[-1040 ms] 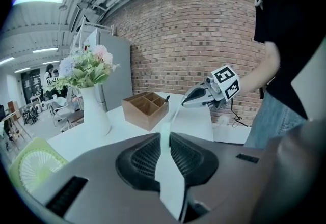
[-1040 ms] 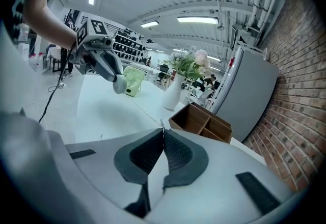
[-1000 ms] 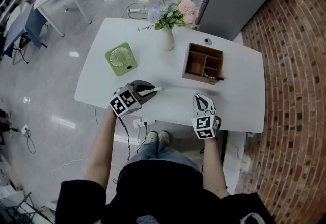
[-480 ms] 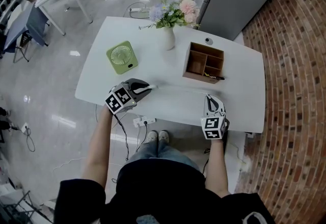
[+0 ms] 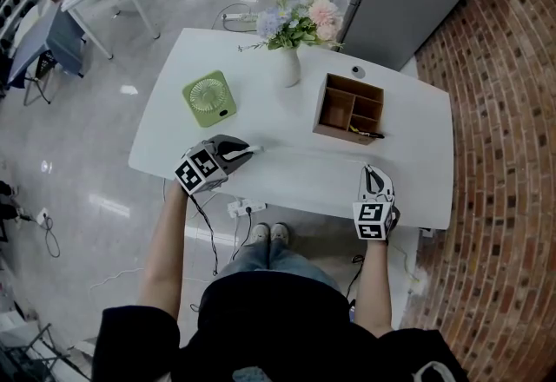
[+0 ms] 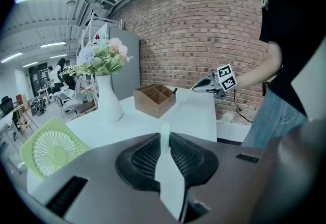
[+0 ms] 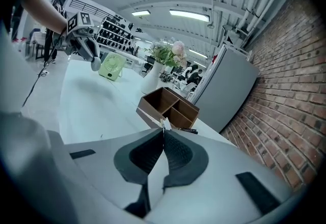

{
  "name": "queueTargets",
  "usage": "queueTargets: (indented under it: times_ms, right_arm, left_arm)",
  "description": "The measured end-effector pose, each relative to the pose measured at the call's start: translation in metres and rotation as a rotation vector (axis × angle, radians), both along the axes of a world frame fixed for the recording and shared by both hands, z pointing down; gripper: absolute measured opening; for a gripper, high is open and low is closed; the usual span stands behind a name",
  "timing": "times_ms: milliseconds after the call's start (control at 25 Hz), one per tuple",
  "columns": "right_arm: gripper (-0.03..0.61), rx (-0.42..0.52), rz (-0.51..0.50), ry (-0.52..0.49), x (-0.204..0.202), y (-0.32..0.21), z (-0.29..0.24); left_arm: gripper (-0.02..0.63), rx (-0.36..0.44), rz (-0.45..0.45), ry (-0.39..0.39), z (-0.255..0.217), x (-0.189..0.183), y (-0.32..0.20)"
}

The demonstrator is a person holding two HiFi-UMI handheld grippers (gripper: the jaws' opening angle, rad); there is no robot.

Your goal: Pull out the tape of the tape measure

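No words, numbers or brand names can be read on anything in these views.

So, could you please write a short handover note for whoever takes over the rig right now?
Left gripper: shut on the white tape measure case, over the front-left part of the white table.
Right gripper: shut on the tip of the thin white tape, near the table's front-right edge.
Done: the tape is drawn out in a straight line between the two grippers.
Left: probably keep drawing the grippers apart if more length is wanted. How much tape remains inside cannot be seen.
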State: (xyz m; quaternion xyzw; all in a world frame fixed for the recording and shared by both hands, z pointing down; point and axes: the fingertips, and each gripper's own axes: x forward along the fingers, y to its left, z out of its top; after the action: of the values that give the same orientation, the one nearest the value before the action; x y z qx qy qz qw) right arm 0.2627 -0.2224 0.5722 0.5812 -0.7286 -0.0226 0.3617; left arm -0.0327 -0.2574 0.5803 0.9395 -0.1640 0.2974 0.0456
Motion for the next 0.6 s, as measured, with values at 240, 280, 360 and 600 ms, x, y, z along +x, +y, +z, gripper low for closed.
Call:
queueTargets:
  times_ms: [240, 280, 360, 600]
  right_arm:
    - [0.005, 0.002, -0.018, -0.016, -0.011, -0.003, 0.004]
    - [0.005, 0.002, -0.024, -0.017, -0.014, -0.004, 0.004]
    - [0.005, 0.001, -0.025, -0.023, -0.017, -0.006, 0.006]
    - [0.003, -0.034, -0.019, -0.028, -0.013, -0.011, 0.021]
  left_arm:
    - [0.071, 0.001, 0.026, -0.012, 0.004, 0.013, 0.0]
    - [0.071, 0.004, 0.032, -0.018, 0.006, 0.016, -0.001]
    - [0.071, 0.005, 0.042, -0.03, 0.009, 0.02, -0.001]
    - [0.071, -0.006, 0.052, -0.068, 0.024, 0.025, -0.005]
